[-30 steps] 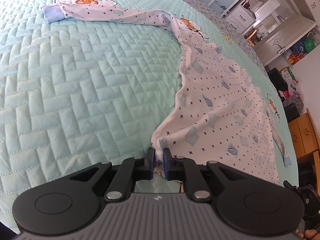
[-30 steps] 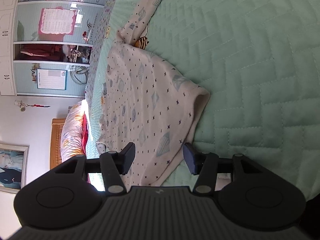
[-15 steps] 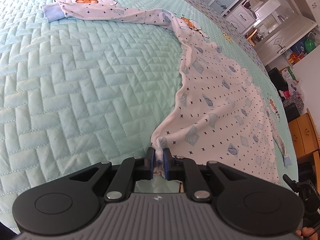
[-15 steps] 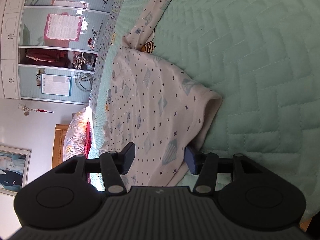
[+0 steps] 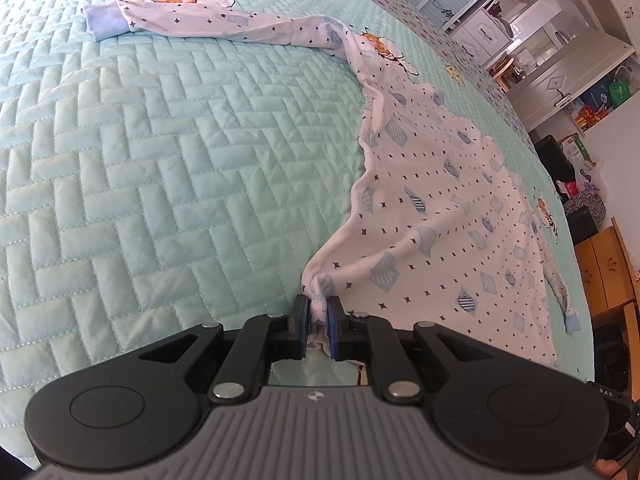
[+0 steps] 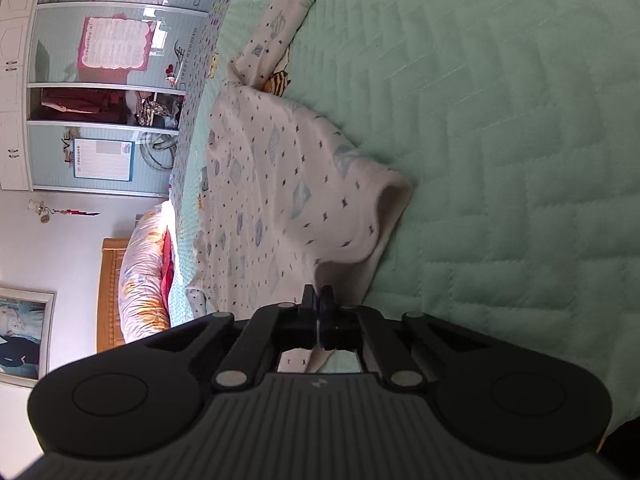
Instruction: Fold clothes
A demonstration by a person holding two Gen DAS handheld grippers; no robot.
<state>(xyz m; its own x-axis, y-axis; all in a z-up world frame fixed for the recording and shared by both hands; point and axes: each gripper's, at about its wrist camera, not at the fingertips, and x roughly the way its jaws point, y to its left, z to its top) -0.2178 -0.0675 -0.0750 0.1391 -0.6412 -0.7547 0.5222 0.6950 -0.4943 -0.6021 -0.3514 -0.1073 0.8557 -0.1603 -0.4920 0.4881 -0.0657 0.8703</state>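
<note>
Where the pale green quilted bedspread (image 5: 168,168) runs toward its far edge, a white printed top (image 5: 436,216) lies spread out, its body along the right side of the bed in the left wrist view. The left gripper (image 5: 318,320) has its jaws closed on a bunched corner of the hem, the cloth pinched between blue pads (image 5: 304,322) at the near edge of the bed. From there one long sleeve (image 5: 224,26) trails away across the quilt, ending in a light blue cuff (image 5: 105,22) near the far left corner; a second cuff (image 5: 572,322) shows at the right edge. Only this view shows both cuffs, and the white cabinets (image 5: 532,40) beyond the bed.

The right wrist view catches the same top (image 6: 272,184) from another side. The right gripper (image 6: 318,304) is clamped on a thin edge of the fabric, jaws nearly meeting, with a raised fold (image 6: 384,208) just ahead. Only here do a wardrobe (image 6: 100,92), a wooden headboard (image 6: 112,292) and a flowered duvet (image 6: 144,276) appear.
</note>
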